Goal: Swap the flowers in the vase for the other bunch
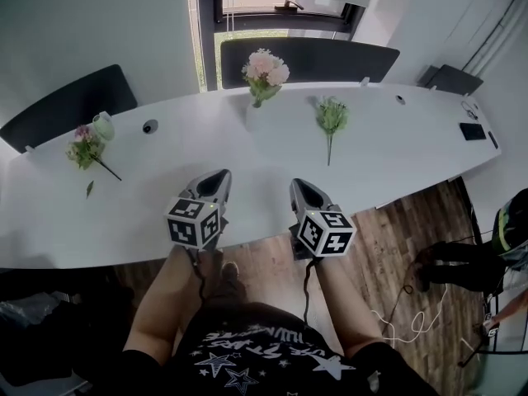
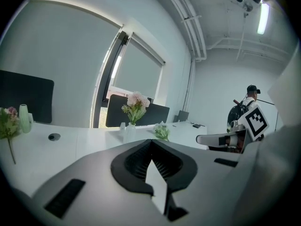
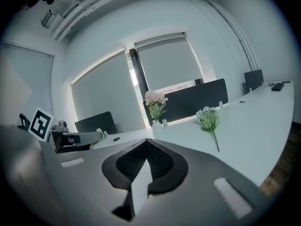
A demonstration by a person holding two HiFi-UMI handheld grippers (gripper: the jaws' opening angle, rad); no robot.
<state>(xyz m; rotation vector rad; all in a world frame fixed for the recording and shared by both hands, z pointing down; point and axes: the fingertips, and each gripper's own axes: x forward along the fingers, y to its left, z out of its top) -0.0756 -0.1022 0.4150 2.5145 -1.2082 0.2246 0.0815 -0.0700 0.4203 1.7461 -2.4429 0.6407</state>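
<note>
A long table [image 1: 396, 155] runs from left to right. At its far edge, near the middle, stands a vase [image 1: 252, 112] with a bunch of flowers [image 1: 265, 73] in it. To the right of the vase and a little nearer, a loose bunch [image 1: 331, 118] lies flat on the table, its stem toward the near edge. Far to the left lies a third bunch [image 1: 85, 148], with a jar [image 1: 103, 125] just behind it and a leaf [image 1: 89, 189] in front of it. A panel [image 1: 70, 104] stands behind the table's left part, and a second panel [image 1: 309, 60] stands behind the vase. The left gripper [image 1: 218, 180] and the right gripper [image 1: 299, 188] hang side by side over the near edge, well apart from all the flowers.
</note>
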